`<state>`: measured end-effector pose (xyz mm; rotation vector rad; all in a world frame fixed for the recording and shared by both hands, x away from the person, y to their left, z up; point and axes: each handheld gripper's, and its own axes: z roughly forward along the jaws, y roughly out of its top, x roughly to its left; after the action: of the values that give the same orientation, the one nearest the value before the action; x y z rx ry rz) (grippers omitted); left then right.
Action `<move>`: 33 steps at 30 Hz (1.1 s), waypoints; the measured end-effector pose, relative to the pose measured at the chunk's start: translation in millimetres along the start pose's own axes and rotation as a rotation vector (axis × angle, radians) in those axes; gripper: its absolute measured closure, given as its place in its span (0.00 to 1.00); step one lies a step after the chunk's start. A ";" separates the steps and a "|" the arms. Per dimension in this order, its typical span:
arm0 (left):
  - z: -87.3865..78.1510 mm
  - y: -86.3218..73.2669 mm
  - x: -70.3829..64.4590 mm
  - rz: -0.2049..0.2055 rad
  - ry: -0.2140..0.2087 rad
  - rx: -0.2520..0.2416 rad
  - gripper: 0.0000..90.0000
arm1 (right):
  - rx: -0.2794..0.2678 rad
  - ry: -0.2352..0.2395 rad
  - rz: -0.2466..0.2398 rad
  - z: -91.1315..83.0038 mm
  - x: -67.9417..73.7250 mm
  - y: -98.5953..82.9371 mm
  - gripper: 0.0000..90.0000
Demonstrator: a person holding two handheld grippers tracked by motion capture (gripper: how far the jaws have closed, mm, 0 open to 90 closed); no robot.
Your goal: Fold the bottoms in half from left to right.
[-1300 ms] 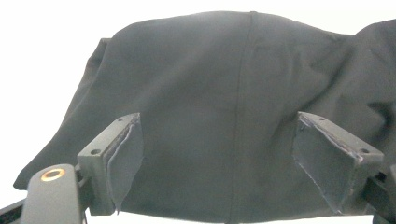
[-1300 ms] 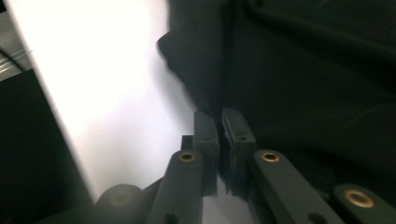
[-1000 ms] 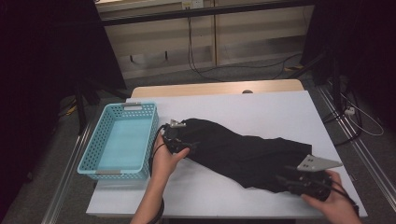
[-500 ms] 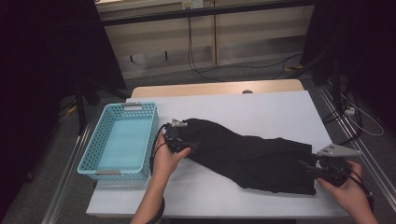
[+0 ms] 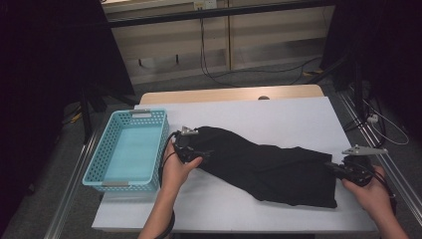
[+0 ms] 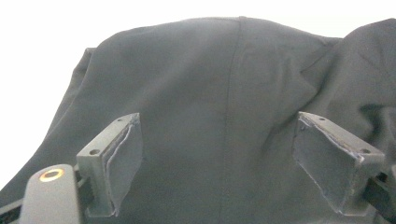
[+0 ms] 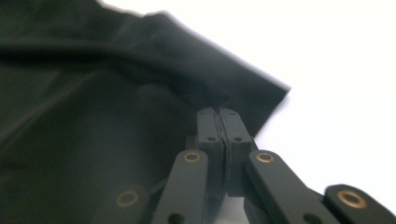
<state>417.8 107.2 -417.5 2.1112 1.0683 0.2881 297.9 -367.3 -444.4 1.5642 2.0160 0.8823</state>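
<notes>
A black garment (image 5: 268, 167) lies stretched across the white table (image 5: 278, 119), from the middle to the right front. My left gripper (image 5: 201, 150) rests at its left end, beside the basket, jaws open. In the left gripper view the left gripper (image 6: 219, 120) has its two pads wide apart over the dark cloth (image 6: 210, 70), nothing pinched. My right gripper (image 5: 334, 169) is at the garment's right end. In the right gripper view the right gripper (image 7: 218, 113) is shut on the cloth's edge (image 7: 93, 116) near a corner.
A light blue plastic basket (image 5: 99, 159) stands at the table's left edge, with nothing in it. Bare white tabletop lies behind the garment and in front of it. Beyond the table are a wooden strip, cables on the floor and dark stands.
My right gripper has moved right and slightly away from the front edge, drawing the garment's right end out with it. The left hand and gripper have stayed in place.
</notes>
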 end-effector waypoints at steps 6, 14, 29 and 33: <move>0.1 -0.2 0.5 -0.003 0.007 -0.006 0.19 | -0.058 -0.060 0.011 0.4 -14.6 8.6 0.98; 0.1 -0.1 -2.4 0.005 0.004 -0.004 0.19 | -0.044 -0.085 -0.044 -1.2 3.9 -0.5 0.62; -5.6 -1.9 -5.5 0.002 -0.002 -0.009 0.17 | -0.046 -0.020 0.018 -24.8 19.2 -28.1 0.49; -3.8 -3.5 -4.7 0.002 0.003 -0.004 0.17 | -0.006 -0.002 -0.032 -18.6 33.9 -35.8 0.45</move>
<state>410.9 106.9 -416.7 2.1093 1.0664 0.2949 251.8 -344.3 -455.5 1.5247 2.0299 0.8729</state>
